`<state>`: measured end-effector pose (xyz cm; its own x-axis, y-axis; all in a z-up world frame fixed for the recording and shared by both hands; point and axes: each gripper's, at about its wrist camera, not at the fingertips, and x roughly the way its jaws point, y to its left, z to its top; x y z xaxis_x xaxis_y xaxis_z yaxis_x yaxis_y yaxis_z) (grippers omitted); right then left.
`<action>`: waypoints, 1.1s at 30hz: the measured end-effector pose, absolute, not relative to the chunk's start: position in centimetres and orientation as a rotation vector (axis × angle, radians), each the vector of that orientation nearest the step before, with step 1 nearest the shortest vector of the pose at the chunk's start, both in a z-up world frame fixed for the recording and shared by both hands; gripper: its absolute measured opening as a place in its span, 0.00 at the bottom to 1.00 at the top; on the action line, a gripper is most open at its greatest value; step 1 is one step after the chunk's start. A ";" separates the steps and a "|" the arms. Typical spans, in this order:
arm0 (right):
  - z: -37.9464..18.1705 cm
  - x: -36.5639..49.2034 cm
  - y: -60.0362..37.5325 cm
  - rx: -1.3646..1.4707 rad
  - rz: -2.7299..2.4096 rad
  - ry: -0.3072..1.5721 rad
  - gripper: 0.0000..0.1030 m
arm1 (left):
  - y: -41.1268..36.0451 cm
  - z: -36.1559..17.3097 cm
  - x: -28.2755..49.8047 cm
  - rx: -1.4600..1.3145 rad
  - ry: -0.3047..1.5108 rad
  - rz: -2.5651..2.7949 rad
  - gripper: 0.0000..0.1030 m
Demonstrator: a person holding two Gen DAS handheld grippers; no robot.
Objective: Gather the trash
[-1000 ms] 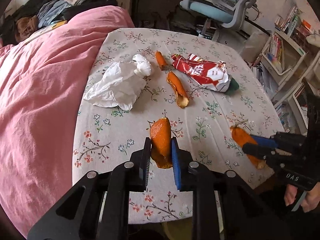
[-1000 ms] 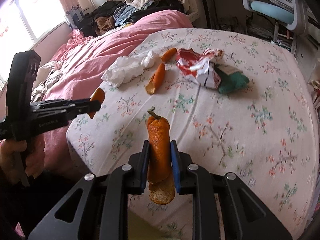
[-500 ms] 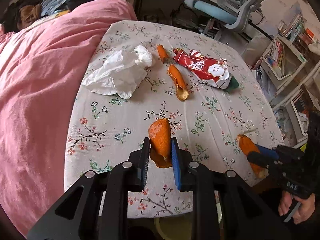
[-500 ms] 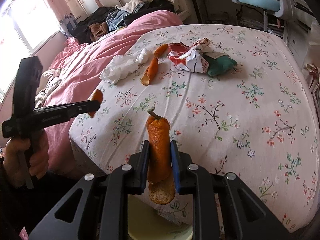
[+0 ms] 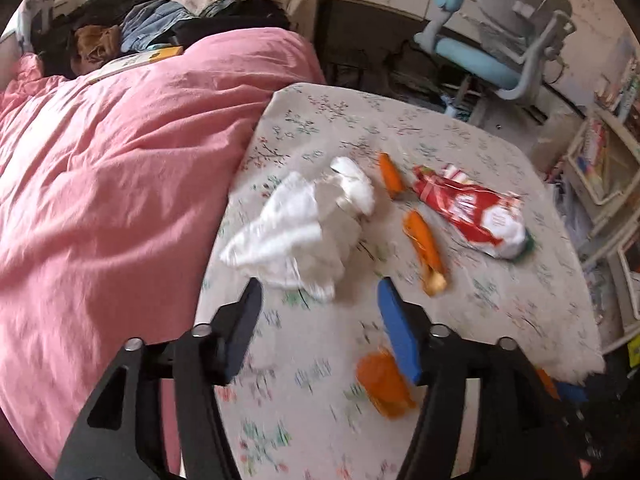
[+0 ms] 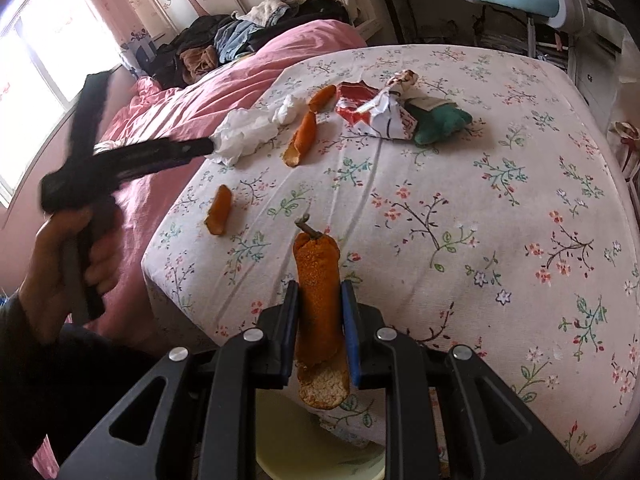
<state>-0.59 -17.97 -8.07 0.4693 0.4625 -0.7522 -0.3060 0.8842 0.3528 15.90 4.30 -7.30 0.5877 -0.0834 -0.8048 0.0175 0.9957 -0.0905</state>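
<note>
My left gripper [image 5: 318, 304] is open and empty above the floral table [image 5: 500, 312]. An orange peel [image 5: 382, 384] lies loose on the table near the front edge, just under its right finger; it also shows in the right wrist view [image 6: 219, 215]. My right gripper [image 6: 319, 300] is shut on a long orange peel [image 6: 318, 292] with a stem, held over the table's front edge above a pale yellow bin [image 6: 304, 448]. On the table lie a white tissue [image 5: 304, 224], two more peels [image 5: 424, 246] [image 5: 390, 172] and a red snack bag [image 5: 472, 212].
A pink duvet [image 5: 112, 184] covers the bed left of the table. Clothes [image 5: 160, 28] are piled at the bed's far end. A blue office chair [image 5: 492, 52] and white shelves [image 5: 600, 168] stand behind and right of the table.
My left gripper has opened and let go of its orange peel, which now lies on the table, and it has moved forward towards the tissue. My right gripper still holds its peel.
</note>
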 end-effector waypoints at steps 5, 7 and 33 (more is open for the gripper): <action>-7.5 -0.9 -17.3 0.161 0.507 0.969 0.21 | 3.6 -9.2 19.3 0.061 0.958 0.047 0.72; -7.3 -1.0 -16.9 0.155 0.520 0.969 0.21 | 4.2 -10.2 20.4 0.031 0.991 0.045 0.67; -10.4 -11.5 -15.8 0.130 0.591 1.075 0.21 | 2.4 -5.5 -0.3 -0.186 0.882 -0.214 0.09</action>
